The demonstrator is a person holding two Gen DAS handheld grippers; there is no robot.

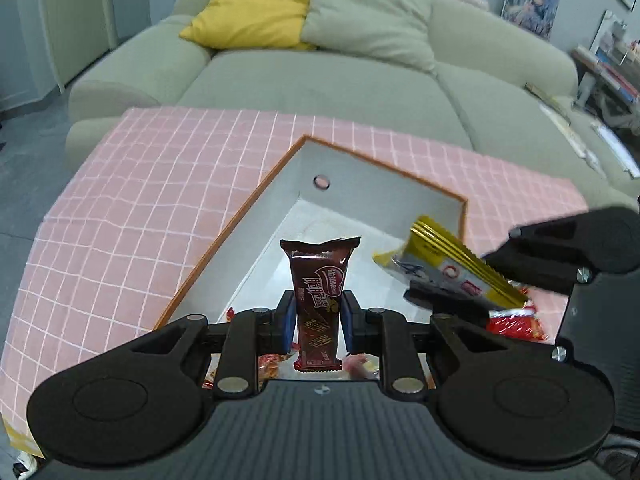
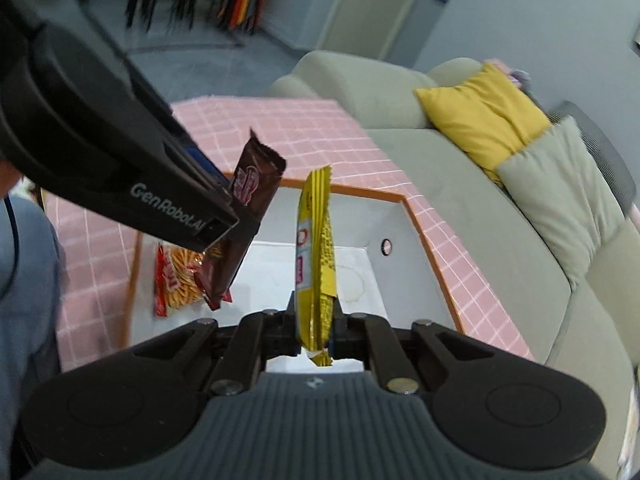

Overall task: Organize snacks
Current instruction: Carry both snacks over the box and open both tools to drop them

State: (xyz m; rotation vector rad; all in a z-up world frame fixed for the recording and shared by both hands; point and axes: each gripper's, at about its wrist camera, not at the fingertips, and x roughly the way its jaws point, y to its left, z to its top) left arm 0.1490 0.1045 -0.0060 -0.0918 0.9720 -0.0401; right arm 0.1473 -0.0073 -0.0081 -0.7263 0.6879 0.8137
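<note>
Holding a brown wafer bar [image 1: 317,304] upright between its 2 blue pads [image 1: 289,322], the left gripper [image 1: 317,322] hangs over the box [image 1: 280,184], jaws narrowed onto the wrapper's lower half. The bar's crimped top stands free above the fingers, over the box's white floor. The right gripper [image 2: 316,316] pinches a yellow packet [image 2: 314,256] edge-on, also above the box, just beside the bar and not touching it. The packet's top edge reaches about level with the box's far orange rim in the right wrist view.

Inside the box, a red snack bag [image 2: 176,276] lies against the near-left wall; more wrappers show at the box's near end, below the left gripper, too hidden to name. The far half of the box floor is bare. The box sits on a pink checked cloth [image 1: 140,184], with a sofa [image 1: 360,80] beyond the box's far corner.
</note>
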